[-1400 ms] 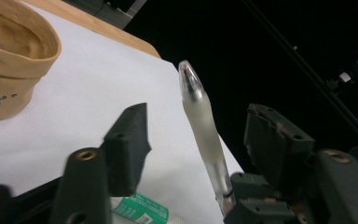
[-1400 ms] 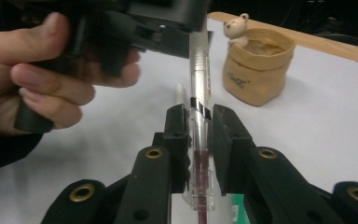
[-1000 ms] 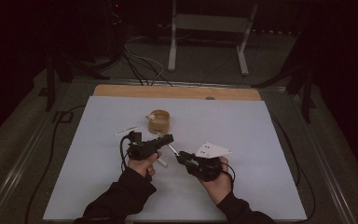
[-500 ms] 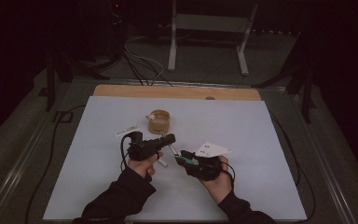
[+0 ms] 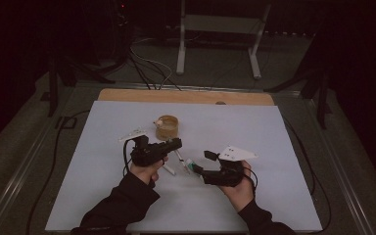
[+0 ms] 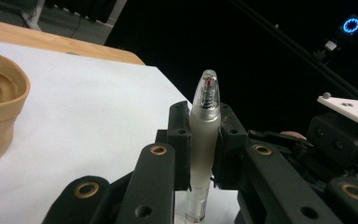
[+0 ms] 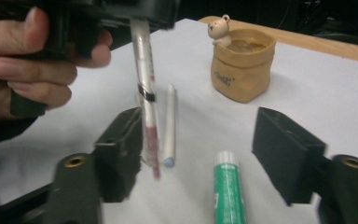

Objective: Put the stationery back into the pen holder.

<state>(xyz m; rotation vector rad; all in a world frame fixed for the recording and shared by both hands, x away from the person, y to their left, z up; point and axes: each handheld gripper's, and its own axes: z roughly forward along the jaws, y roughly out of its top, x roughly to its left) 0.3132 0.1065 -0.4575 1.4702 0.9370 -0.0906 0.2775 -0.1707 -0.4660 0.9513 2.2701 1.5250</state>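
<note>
My left gripper (image 6: 204,140) is shut on a frosted clear pen (image 6: 204,121) with a red refill, pinched at mid-barrel. In the high view that gripper (image 5: 175,143) is at the table's middle, and the pen (image 5: 180,157) slants down from it toward my right gripper (image 5: 200,164). The right gripper (image 7: 198,135) has just been opening its jaws. The pen's lower end (image 7: 149,135) hangs beside its left jaw, and no pad presses on it. A green-barrelled pen (image 7: 227,186) lies on the table between and below the jaws.
A white pen (image 7: 169,126) lies on the white table sheet (image 5: 274,132) beside the held pen. A tan pot (image 5: 166,127) with a small bear figure (image 7: 219,27) on its rim stands behind the grippers. A wooden strip (image 5: 186,96) runs along the far edge.
The right gripper's jaws stand wider apart than before. Both hands have stayed almost where they were, with the pen still in the left gripper.
</note>
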